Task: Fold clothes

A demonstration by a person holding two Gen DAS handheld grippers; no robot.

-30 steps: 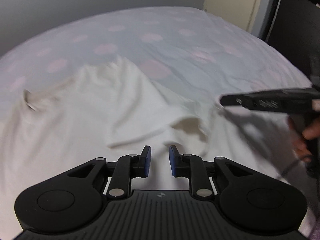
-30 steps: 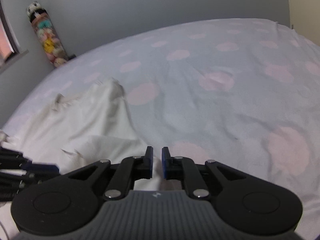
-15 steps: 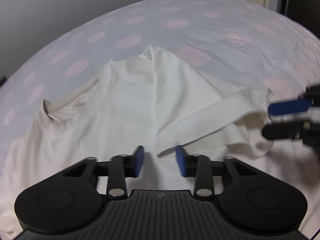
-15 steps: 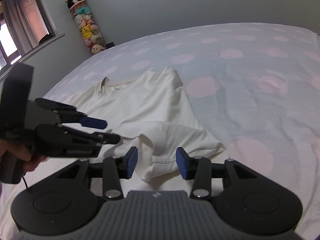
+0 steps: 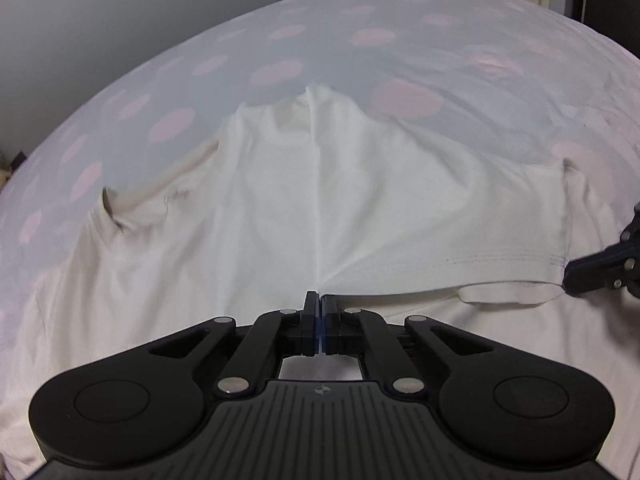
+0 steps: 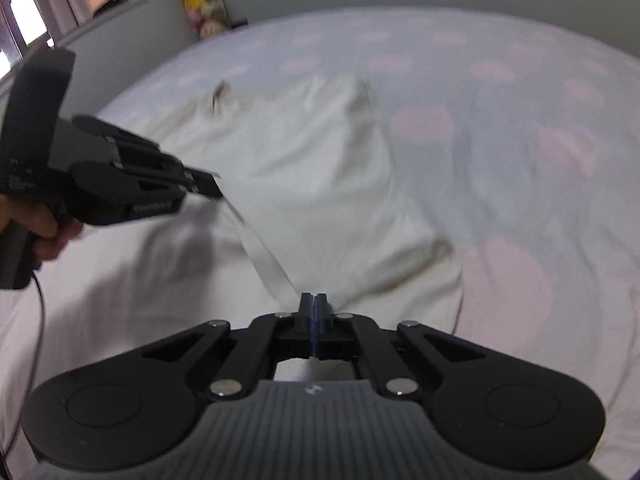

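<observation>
At the bottom centre of the left wrist view our left gripper (image 5: 320,300) is closed, its jaws pinched on the hem of the cream white cotton T-shirt (image 5: 280,200). At the bottom centre of the right wrist view our right gripper (image 6: 314,300) is likewise closed on that edge, near a hem corner. Between the two pinches the hem runs taut as a lifted band, from lower centre up to middle left in the right wrist view.

Beyond the grippers, the T-shirt lies spread on the bed sheet, pale grey with pink dots (image 5: 400,40), with a raised crease running from our left pinch up to the collar (image 5: 120,208) and the far shoulder. One short sleeve (image 5: 500,240) lies doubled over the body at the right of the left wrist view.

We judge that a fold of this side panel is in hand. To do it well, we keep both pinches level and the hem stretched, carry them together across the body so the edge lands straight, and watch that the sleeve stays tucked and no slack bunches beneath.
</observation>
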